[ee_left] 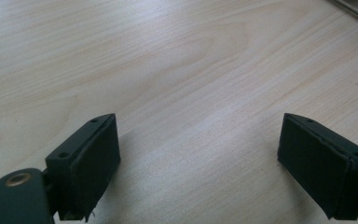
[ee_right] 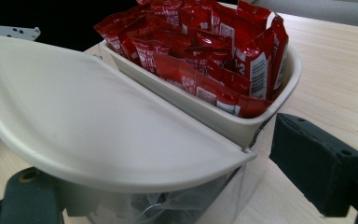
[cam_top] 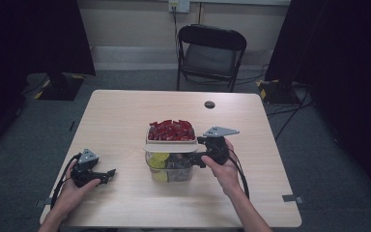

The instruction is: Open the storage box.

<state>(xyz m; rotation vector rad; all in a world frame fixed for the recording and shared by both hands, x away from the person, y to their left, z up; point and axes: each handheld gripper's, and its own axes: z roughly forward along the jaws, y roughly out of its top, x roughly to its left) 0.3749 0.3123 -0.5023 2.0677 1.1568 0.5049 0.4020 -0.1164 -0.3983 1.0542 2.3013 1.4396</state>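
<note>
Pale wood grain runs under the left gripper point(ee_left: 200, 163), whose two black jaws stand wide apart with nothing but bare table point(cam_top: 125, 116) between them; in the high view this gripper point(cam_top: 107, 172) rests near the front left of the table, well apart from the work. Nearer the middle of the table stands a clear plastic container point(cam_top: 171, 169) with yellow and dark packets inside it, and on top of it sits a cream tray point(ee_right: 261, 116) packed with red sauce packets point(ee_right: 205, 51). A cream flap lid point(ee_right: 88, 121) covers the near half of the container top and lies level, its curved edge facing the right gripper's camera. The right gripper point(cam_top: 195, 158) is at the container's right side, and of the two hands it is plainly the nearer one. Its jaws stand wide: one black pad point(ee_right: 314, 163) is clear of the container's corner on one side, while the other jaw is low under the lid's edge, and no pad seems to press on anything. The lid's rim lies just above and ahead of these fingers, its long edge running across their line. Beyond the table stand a dark folding chair point(cam_top: 211, 53) and a wall.
</note>
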